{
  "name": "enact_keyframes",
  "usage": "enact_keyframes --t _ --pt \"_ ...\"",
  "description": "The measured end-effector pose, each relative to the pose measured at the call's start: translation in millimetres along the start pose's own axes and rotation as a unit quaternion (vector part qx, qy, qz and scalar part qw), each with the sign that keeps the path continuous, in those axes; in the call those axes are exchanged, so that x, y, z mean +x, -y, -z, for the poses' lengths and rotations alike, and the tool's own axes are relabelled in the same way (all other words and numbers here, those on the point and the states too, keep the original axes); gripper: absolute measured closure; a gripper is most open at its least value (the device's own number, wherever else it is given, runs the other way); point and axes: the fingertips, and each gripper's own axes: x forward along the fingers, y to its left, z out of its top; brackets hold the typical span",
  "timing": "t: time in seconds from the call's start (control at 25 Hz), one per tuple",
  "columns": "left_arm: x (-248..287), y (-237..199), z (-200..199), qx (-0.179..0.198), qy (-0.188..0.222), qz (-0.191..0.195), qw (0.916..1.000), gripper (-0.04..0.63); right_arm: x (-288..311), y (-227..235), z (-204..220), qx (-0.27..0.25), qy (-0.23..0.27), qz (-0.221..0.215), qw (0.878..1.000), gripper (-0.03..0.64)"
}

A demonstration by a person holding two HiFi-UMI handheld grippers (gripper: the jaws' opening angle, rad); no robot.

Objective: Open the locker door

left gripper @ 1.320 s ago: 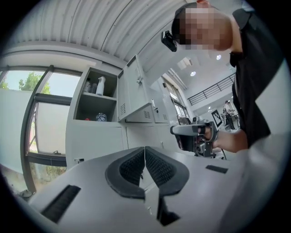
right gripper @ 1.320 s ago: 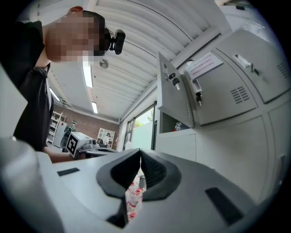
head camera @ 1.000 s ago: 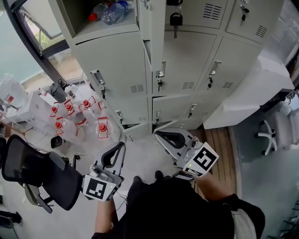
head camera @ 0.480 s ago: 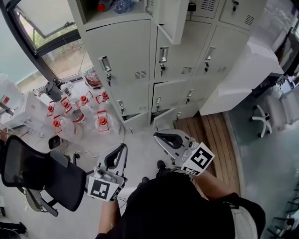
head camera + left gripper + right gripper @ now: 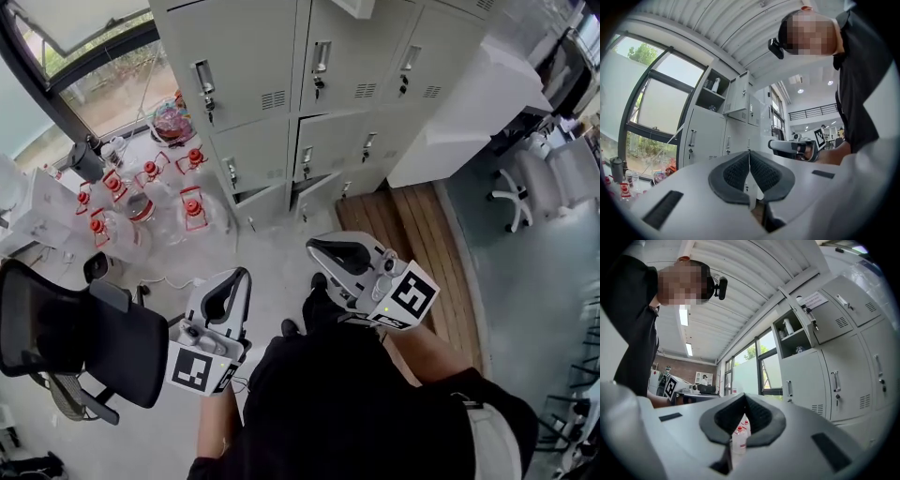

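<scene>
- Left gripper (image 5: 749, 153): claw pressed together, the dark pads meet at the tips, and nothing is pinched.
- Right gripper (image 5: 744, 395): claw also pressed together and pinching nothing. Red-capped bottles show through the gap under its pads, but they stand far behind it.
- Head view: both grippers are held low, close in front of the person's dark shirt, left one at lower left, right one at centre right. Each marker cube faces up.
- Both grippers are well apart from the lockers (image 5: 272, 56), touching no handle or door.
- The lockers are grey and fill the top of the head view, several columns wide. Doors in the lower rows are shut, each with a handle and small vents.
- Locker door (image 5: 739, 93): one upper door stands swung out from the bank, on the column nearest the window (image 5: 661, 108).
- Open compartment (image 5: 791, 336) beside that door, with a bottle (image 5: 788, 326) on its shelf.
- In the head view only a pale sliver at the top edge shows there, probably the bottom of that open door.
- Red-capped plastic bottles (image 5: 141, 202) are clustered on the floor left of the lockers, by the window.
- Black office chair (image 5: 75, 342) at lower left, near the left gripper.
- Wooden floor strip (image 5: 422, 234) right of the right gripper.
- White chair (image 5: 525, 183) at right, next to a white counter (image 5: 469, 103).
</scene>
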Motion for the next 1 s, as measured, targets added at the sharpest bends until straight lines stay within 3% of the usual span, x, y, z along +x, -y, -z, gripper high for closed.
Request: enact_keyframes --t 0.28,0.44,1.0 --pt "-7 7 21 -0.03 0.0 0.028 0.9992 0.577 -2 -14 22 -0.004 -0.021 0.008 1.0 0.606" --pt "2 20 18 -0.023 -0.001 0.056 0.9981 0.578 -7 -15 30 0.002 -0.03 0.015 0.999 0.606" --pt "7 35 24 -0.038 -0.008 0.076 0.9964 0.578 -20 -18 32 0.006 -0.03 0.012 0.999 0.606"
